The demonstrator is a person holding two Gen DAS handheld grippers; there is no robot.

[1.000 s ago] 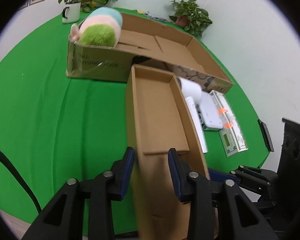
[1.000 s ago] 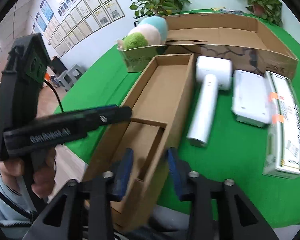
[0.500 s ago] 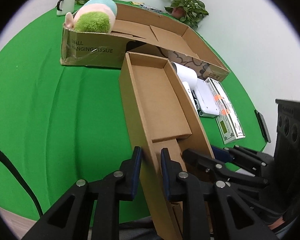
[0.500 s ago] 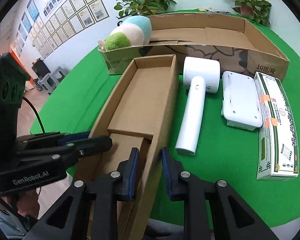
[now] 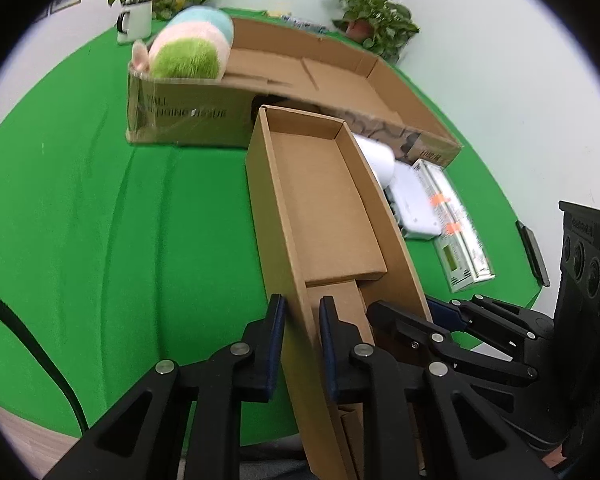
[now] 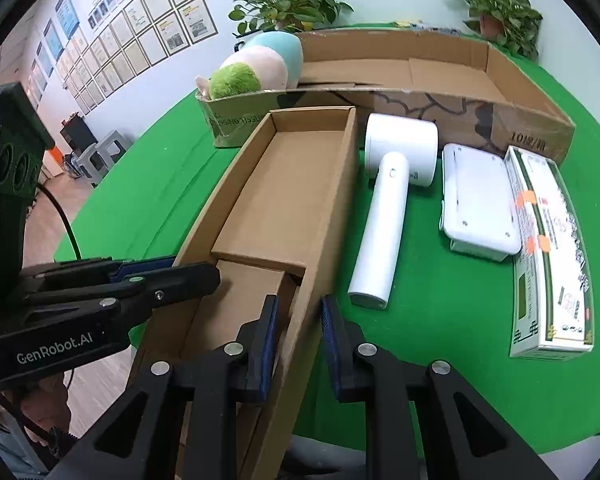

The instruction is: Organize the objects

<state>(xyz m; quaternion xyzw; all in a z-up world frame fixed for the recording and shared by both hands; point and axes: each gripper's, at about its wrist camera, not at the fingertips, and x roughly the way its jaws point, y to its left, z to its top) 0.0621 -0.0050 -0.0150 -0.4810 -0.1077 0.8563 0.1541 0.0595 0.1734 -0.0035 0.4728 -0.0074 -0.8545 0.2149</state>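
On the green surface point(image 6: 440, 320) my left hand-held gripper point(image 5: 302, 338) and right hand-held gripper point(image 6: 296, 338) each clamp a near wall of the long tray point(image 6: 300, 184). Only the plush point(image 6: 256, 66) sits boxed; the dryer point(image 6: 384, 216), case point(image 6: 478, 204) and carton point(image 6: 548, 248) lie right, unsorted.

Matt brown corrugated cardboard for the narrow box point(image 6: 300, 184) and the long tray point(image 6: 440, 76); fuzzy plush on the toy point(image 6: 256, 68); smooth glossy white plastic dryer point(image 6: 384, 216); matt green cloth over the table point(image 5: 100, 220).
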